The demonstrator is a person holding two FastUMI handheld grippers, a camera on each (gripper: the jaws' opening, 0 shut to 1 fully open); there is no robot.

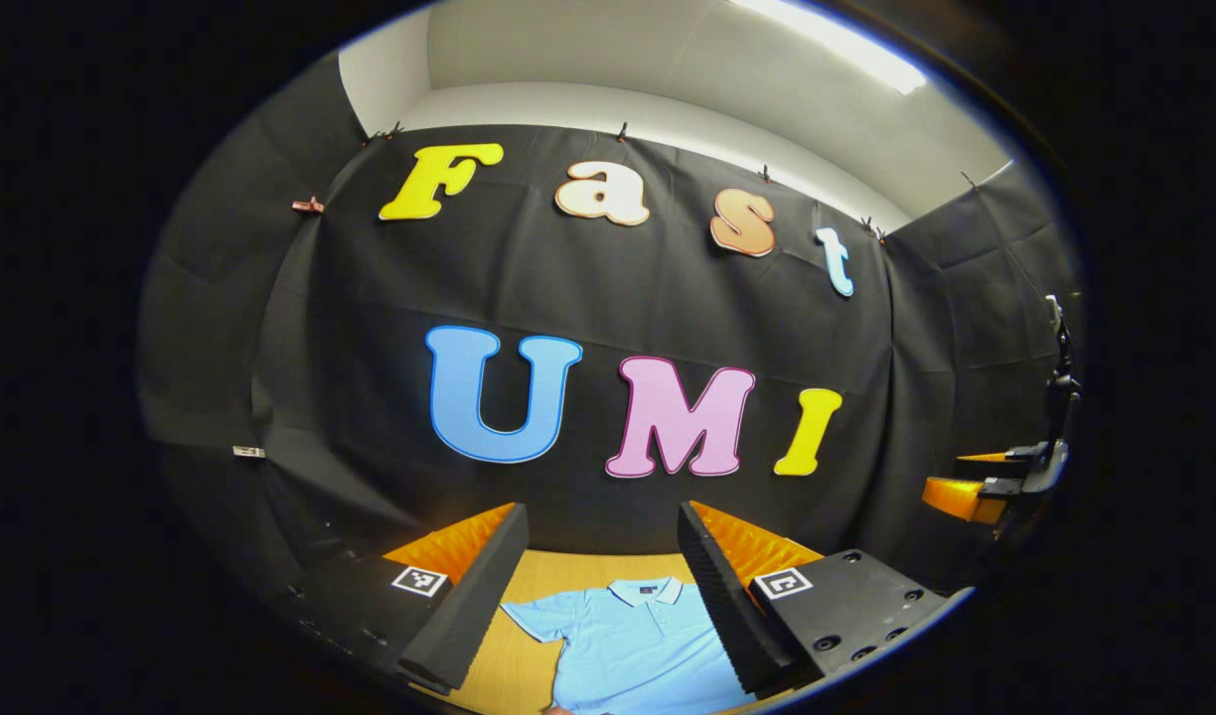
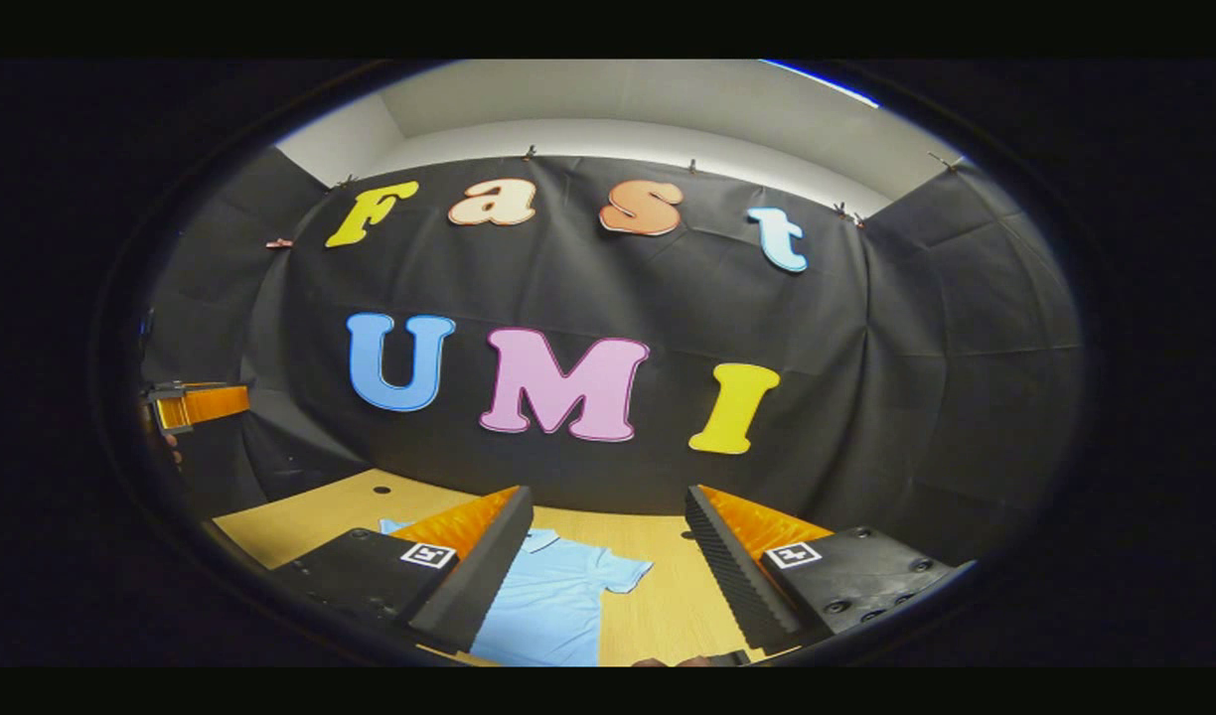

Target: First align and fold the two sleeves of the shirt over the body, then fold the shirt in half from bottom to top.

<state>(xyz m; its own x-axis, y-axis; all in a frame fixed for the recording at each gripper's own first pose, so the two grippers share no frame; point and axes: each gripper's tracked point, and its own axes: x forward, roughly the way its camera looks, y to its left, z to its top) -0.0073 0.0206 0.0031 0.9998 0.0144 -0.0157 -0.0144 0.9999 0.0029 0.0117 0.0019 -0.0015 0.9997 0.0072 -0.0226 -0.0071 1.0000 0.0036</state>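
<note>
Both grippers [image 1: 598, 596] [image 2: 608, 566] gaping wide, holding nothing, above light-blue shirt [image 1: 638, 645] apparently flat on wooden table [image 2: 300, 521], black cloth wall [image 2: 916, 397] behind.

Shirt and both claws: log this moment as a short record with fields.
shirt: light blue polo, lying flat on the wooden table, collar towards the booth wall
sleeves: spread out to the sides, not folded
left claw: open, above the shirt, holding nothing
right claw: open, above the shirt, holding nothing
folding: not begun
</note>
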